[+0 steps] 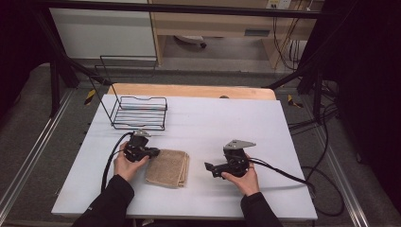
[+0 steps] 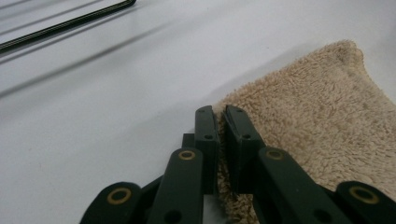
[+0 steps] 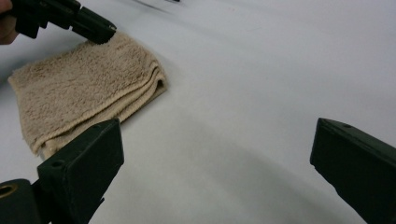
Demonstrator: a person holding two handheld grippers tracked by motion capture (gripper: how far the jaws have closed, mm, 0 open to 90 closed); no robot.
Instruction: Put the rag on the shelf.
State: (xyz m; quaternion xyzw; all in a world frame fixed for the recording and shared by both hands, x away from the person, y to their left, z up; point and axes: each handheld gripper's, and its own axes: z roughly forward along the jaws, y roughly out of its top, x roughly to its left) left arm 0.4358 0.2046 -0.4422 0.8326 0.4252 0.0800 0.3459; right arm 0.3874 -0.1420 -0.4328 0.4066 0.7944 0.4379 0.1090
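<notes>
**Left tongs pinch the towel's edge**

While wide bare tabletop (image 1: 222, 118) lies around it, one folded towel (image 1: 167, 168) rests near the front edge, its left edge clamped in the left tongs (image 2: 221, 122). Right tongs (image 3: 215, 158), released and gaping, sit apart. One wire basket (image 1: 140, 112) stands behind.

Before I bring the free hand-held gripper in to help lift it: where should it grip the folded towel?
Take the towel at its stacked folded edge facing the right hand-held gripper. Come in low from that side: the layers there form a thick lip, and the left hand-held gripper already pinches the opposite corner.
</notes>
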